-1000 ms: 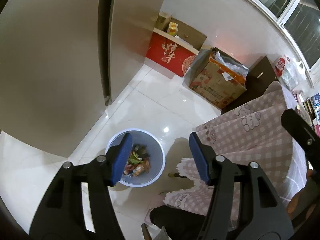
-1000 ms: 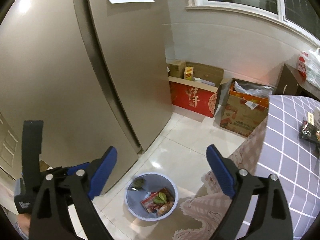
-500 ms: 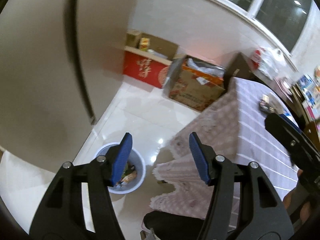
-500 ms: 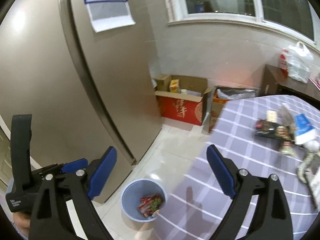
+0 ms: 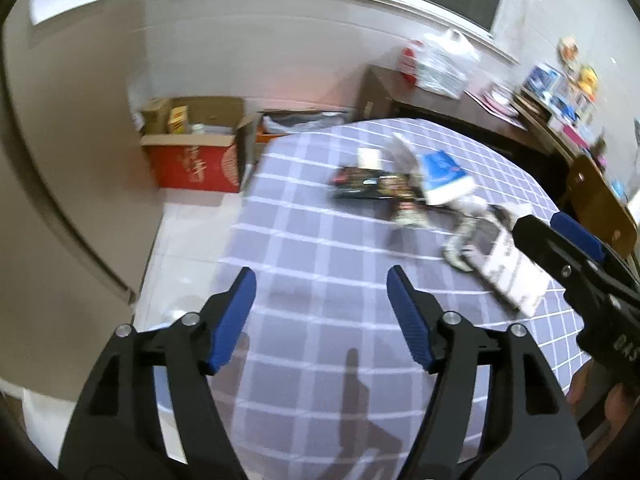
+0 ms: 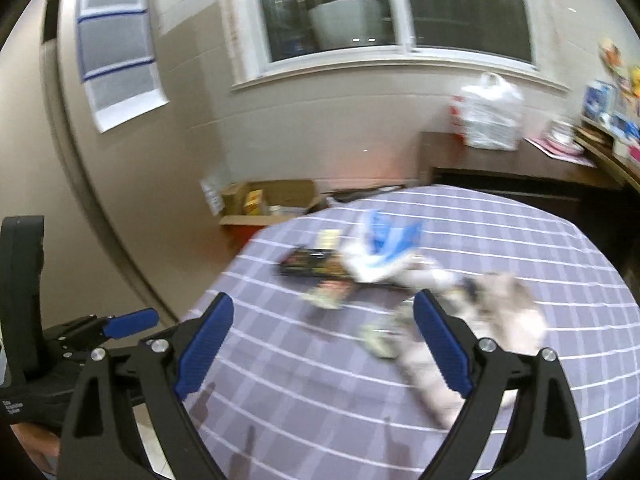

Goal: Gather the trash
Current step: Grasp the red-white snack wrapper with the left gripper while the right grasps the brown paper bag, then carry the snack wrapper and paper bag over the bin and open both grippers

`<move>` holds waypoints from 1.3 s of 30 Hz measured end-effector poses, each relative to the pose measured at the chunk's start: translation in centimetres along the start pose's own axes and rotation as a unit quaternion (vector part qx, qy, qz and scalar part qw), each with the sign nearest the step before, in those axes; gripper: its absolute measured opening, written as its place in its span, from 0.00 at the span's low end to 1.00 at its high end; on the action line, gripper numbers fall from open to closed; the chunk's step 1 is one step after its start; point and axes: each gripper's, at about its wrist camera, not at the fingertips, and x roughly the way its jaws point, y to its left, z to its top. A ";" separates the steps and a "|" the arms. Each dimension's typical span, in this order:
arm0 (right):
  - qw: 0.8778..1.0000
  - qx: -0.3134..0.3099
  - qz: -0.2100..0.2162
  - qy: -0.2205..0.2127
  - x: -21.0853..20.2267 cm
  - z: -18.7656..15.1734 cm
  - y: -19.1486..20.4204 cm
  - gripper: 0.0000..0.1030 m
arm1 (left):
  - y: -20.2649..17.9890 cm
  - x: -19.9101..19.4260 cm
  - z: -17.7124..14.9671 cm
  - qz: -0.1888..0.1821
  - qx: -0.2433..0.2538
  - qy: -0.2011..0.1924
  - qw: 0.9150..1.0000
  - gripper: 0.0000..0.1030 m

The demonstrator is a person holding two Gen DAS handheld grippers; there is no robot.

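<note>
Several pieces of trash lie on a table with a purple checked cloth (image 5: 320, 248): a dark snack wrapper (image 5: 362, 188), a blue-and-white packet (image 5: 442, 178), a crumpled wrapper (image 5: 460, 244) and a white flat package (image 5: 510, 270). The same pile shows blurred in the right wrist view, with the dark wrapper (image 6: 310, 264) and the blue-and-white packet (image 6: 380, 252). My left gripper (image 5: 320, 320) is open and empty above the near part of the table. My right gripper (image 6: 320, 340) is open and empty, close above the pile. The bin is out of view.
A red cardboard box (image 5: 192, 160) and another box stand on the floor beyond the table by the wall. A dark sideboard (image 5: 440, 100) with a white plastic bag (image 5: 438, 62) is behind the table. A tall fridge door (image 5: 48, 200) is on the left.
Both grippers have swung up from the floor bin to the table. The bin has left both views and the trash pile has come close. Both stay open and empty.
</note>
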 end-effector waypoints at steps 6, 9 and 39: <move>0.998 0.041 -0.053 0.015 0.2 -0.7 -7.7 0.87 | -4.5 3.2 1.5 -0.013 0.027 0.014 0.999 0.67; 0.996 0.060 -0.064 0.030 1.0 -0.8 -10.5 0.87 | -5.6 5.0 2.1 -0.014 0.026 0.021 0.999 0.67; 0.998 0.025 -0.051 0.017 0.4 0.7 -9.1 0.06 | -6.6 2.5 1.3 -0.062 0.024 -0.018 0.998 0.11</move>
